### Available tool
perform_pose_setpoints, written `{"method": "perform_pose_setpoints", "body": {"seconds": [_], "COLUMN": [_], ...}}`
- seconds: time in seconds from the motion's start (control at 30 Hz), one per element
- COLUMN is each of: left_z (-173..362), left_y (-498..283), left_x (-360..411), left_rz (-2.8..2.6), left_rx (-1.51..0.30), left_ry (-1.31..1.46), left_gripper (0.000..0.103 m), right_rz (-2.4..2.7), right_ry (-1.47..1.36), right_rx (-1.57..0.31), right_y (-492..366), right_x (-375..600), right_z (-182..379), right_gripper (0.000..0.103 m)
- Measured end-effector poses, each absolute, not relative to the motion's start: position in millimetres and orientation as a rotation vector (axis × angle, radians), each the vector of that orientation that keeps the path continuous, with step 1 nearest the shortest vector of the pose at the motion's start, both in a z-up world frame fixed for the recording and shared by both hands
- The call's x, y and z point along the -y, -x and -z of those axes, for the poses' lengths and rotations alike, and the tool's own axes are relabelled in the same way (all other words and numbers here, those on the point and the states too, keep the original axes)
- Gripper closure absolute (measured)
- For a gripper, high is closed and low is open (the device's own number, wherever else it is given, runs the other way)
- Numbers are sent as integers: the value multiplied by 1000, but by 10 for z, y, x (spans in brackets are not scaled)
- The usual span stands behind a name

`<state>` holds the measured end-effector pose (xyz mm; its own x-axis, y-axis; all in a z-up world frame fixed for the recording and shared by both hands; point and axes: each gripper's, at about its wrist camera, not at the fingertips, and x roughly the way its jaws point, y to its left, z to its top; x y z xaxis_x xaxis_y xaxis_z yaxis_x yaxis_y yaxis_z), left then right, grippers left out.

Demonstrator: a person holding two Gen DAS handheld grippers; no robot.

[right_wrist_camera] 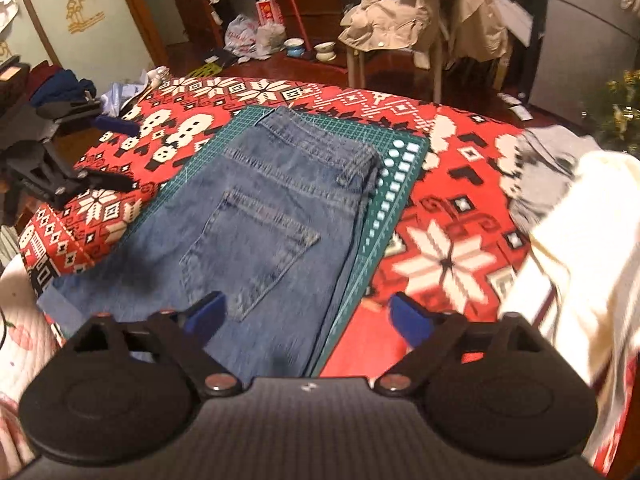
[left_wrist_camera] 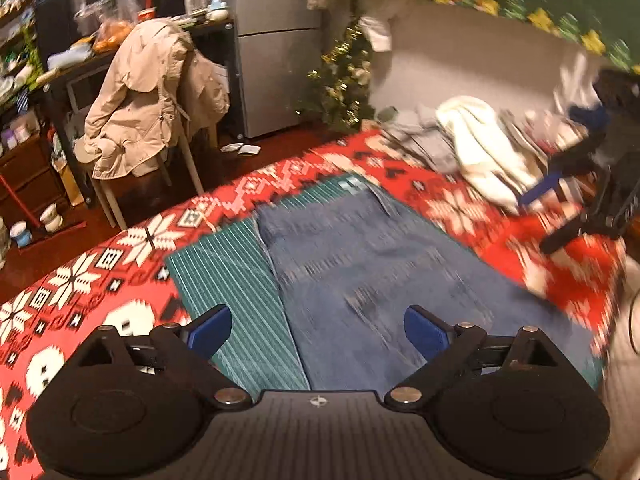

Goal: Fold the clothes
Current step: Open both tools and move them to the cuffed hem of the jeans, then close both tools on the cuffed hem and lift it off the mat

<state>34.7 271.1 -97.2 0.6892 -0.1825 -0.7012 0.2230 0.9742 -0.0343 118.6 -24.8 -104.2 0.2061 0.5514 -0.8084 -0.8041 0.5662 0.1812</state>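
We see one pair of blue jeans point(right_wrist_camera: 264, 216) folded flat, seat side up, one back pocket point(right_wrist_camera: 256, 240) and the waistband seam showing. It lies on a green cutting mat point(right_wrist_camera: 400, 168), which sits mid-way on a bed covered by a red patterned blanket point(right_wrist_camera: 452, 256); the denim hangs past the mat's near edge toward the blanket's near edge.

Left gripper point(left_wrist_camera: 318, 330): tongs wide, nothing between the blue pads, above the jeans point(left_wrist_camera: 360, 264) and the mat point(left_wrist_camera: 224, 272). Right gripper point(right_wrist_camera: 308, 318): tongs wide too, empty, over the jeans' right edge and the mat.

Only the right wrist view gives the pocket stitching, the mat's white grid squares and the left gripper at the blanket's left edge. Only the left wrist view gives a fridge point(left_wrist_camera: 276, 40) and a small decorated tree point(left_wrist_camera: 344, 80) past the far edge; it is motion-blurred on the right.

Both views show one cream garment point(right_wrist_camera: 580, 248) and one grey garment point(right_wrist_camera: 548, 168) piled toward the blanket's right side, and one beige coat point(left_wrist_camera: 140, 96) over one chair point(left_wrist_camera: 184, 152).
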Motion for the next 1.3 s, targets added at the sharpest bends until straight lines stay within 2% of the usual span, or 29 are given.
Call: {"method": "perform_pose_setpoints", "body": {"seconds": [0.13,0.2,0.23,0.3,0.5,0.57,0.67,0.7,0.73,0.77,0.87,0.97,1.03,1.3], "left_z": [1058,1135,1181,1271,1431,1464,1507,1529,1552,1579,1649,1667,1600,989], "left_y": [-881,-1099,-1204,-1388,-1758,-1837,-1941,-1968,-1992,-2016,-2073,-2090,-2050,-1550], "left_x": [-2839,-2859,-2871,-2894,-3005,-3042,-3089,-3104,-3119,-3134,-3159,-3157,-3136,-3070], "left_rz": [201,206,218,237,259,276,269,274,280,289,318,320,323,361], "left_rx": [-856,-881,-896,-935,-991,-1014,-1036,-1044,-1053,-1067,-1091,-1085,-1063,-935], "left_ry": [24,21,22,40,157,197,213,222,233,253,299,330,321,283], "left_gripper": [12,21,24,36,41,44,48,49,52,57,65,82,89,91], "right_rz": [-953,-951,-951,-937,-883,-870,-875,-883,-891,-898,-910,-937,-950,-998], "right_ry": [287,271,260,224,55,16,5,4,11,18,74,120,180,267], "right_rx": [-989,-995,-998,-1010,-1177,-1237,-1281,-1290,-1297,-1303,-1295,-1250,-1201,-997], "right_y": [-1686,-1926,-2046,-2279,-2879,-3001,-3122,-3148,-3161,-3172,-3136,-3074,-2974,-2462], "right_x": [21,-94,-152,-256,-499,-554,-644,-674,-707,-741,-822,-860,-895,-791], "right_z": [1082,1124,1151,1209,1541,1656,1763,1787,1811,1835,1855,1788,1702,1084], "right_gripper": [31,34,35,35,36,40,56,67,73,74,77,85,87,89]}}
